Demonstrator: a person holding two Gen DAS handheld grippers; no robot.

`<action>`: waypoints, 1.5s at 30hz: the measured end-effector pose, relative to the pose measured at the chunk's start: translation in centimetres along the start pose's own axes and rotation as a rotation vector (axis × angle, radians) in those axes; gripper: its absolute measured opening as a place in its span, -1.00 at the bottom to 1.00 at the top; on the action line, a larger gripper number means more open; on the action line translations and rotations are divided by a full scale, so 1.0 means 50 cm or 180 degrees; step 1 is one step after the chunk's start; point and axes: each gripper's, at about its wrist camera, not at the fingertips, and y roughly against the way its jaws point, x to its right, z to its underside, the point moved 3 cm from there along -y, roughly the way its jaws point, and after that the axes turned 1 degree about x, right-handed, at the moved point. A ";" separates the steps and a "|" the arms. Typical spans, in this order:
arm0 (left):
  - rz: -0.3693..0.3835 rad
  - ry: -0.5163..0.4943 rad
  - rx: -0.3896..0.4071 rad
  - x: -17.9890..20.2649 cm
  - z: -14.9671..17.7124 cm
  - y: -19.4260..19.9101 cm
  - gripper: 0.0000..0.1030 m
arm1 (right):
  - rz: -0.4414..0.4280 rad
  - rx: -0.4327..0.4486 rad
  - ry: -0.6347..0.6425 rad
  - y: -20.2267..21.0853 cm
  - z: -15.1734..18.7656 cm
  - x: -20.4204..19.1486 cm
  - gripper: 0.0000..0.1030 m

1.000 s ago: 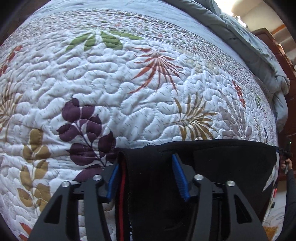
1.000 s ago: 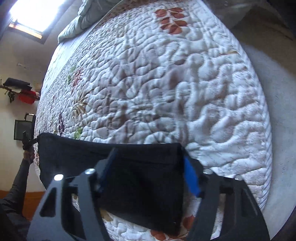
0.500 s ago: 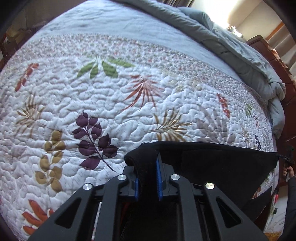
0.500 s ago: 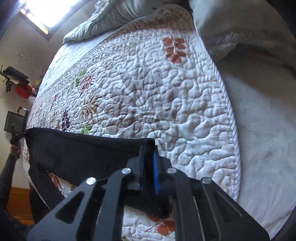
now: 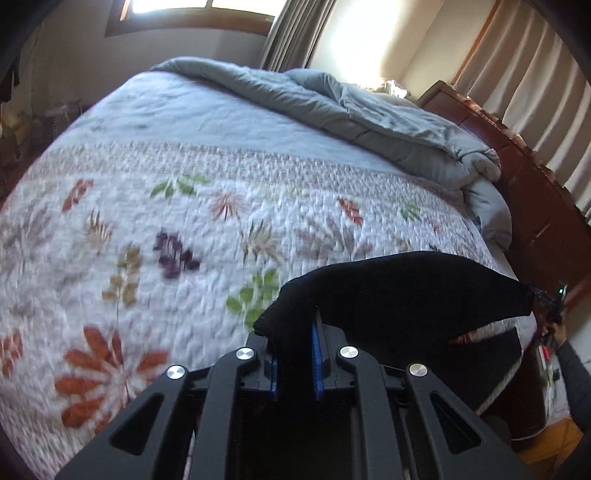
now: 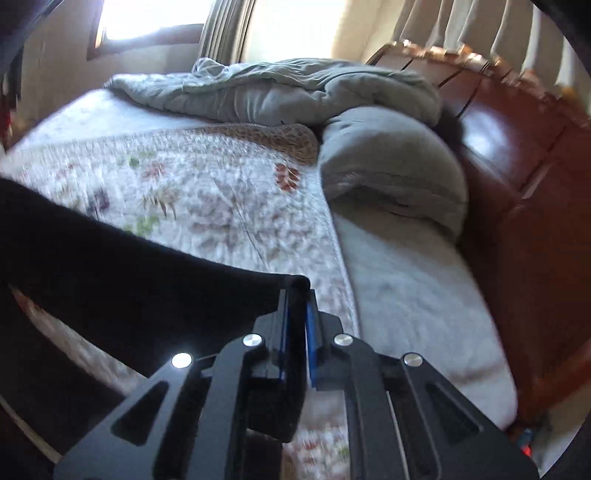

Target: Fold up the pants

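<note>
The left tongs (image 5: 295, 354) are clamping a bunched corner of the black pants (image 5: 399, 291), the 2 blue pads squeezed narrow on the cloth with a fold of it pushing out past the tips. The right tongs (image 6: 294, 332) are doing the same at the other corner of the pants (image 6: 122, 280), pads pressed close with a thin black edge caught between them.

The pants are hanging in the air as a dark band stretched between the 2 tongs, lifted off the floral quilt (image 5: 177, 236) near the close edge of the bed. In the left wrist view the band is running off to the right, ending at the small far shape of the right tongs and the person's hand (image 5: 554, 332) in a dark sleeve (image 5: 576, 373). More black cloth is drooping below the band at the near right, over the bed's edge. In the right wrist view the band is sweeping away to the left and filling the near left of the picture.

The quilt is looking blurred in both views. At the far side of the bed a grey duvet (image 5: 354, 110) is lying rumpled in a long heap. A grey pillow (image 6: 395, 166) is sitting at the right, against the dark red wooden headboard (image 6: 517, 155). Pale curtains (image 5: 528, 81) are hanging behind the headboard, and a bright window (image 6: 147, 22) is glowing at the far left.
</note>
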 end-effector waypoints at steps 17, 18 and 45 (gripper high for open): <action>-0.0579 0.0856 -0.0421 -0.134 0.317 0.014 0.39 | -0.0408 -0.0690 -0.1519 0.116 0.311 -0.088 0.05; -0.0625 0.0981 -0.0388 -0.147 0.331 0.027 0.39 | -0.0567 -0.0753 -0.1682 0.121 0.317 -0.093 0.06; -0.0076 0.2153 -0.0416 -0.105 0.301 -0.065 -0.44 | -0.1713 -0.0888 -0.4333 0.135 0.250 -0.011 0.57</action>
